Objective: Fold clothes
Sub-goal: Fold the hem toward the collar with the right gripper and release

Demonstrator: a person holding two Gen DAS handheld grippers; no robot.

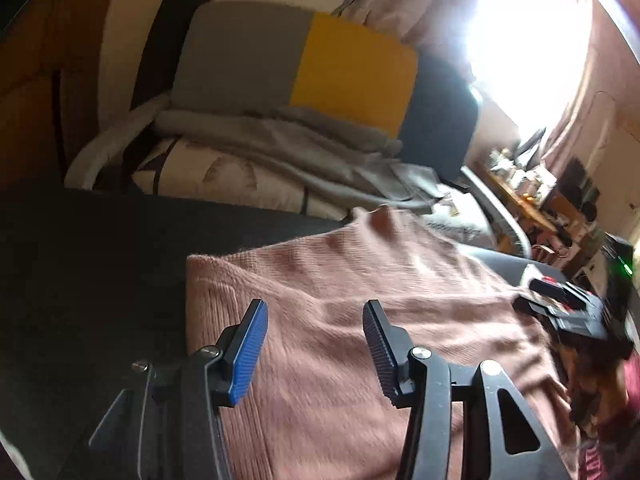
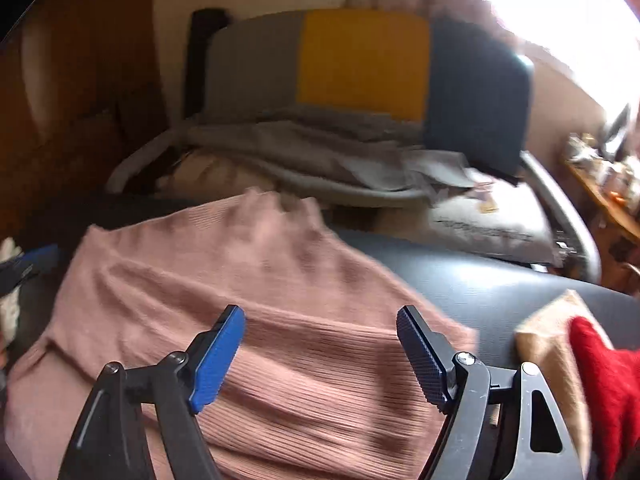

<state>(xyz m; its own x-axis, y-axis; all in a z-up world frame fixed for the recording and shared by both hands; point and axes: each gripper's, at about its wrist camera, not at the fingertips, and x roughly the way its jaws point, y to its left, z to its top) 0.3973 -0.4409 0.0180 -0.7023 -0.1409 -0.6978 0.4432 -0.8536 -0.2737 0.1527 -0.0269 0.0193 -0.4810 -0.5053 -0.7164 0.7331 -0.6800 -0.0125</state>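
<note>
A pink ribbed knit garment point(image 1: 360, 320) lies spread on a dark surface point(image 1: 92, 260); it also shows in the right wrist view point(image 2: 248, 300). My left gripper point(image 1: 316, 308) is open and empty, hovering over the garment near its left edge. My right gripper point(image 2: 320, 316) is open and empty above the garment's right part. The right gripper's body point(image 1: 572, 312) shows at the garment's right edge in the left wrist view. The left gripper's blue tip point(image 2: 28, 260) shows at the far left in the right wrist view.
A red garment point(image 2: 608, 372) on a tan one point(image 2: 548, 340) lies at the right. Behind stands a chair with a grey, yellow and blue cushion point(image 2: 360, 60) and piled grey fabric point(image 1: 288, 140). A cluttered shelf point(image 1: 532, 184) and bright window point(image 1: 528, 40) are at the right.
</note>
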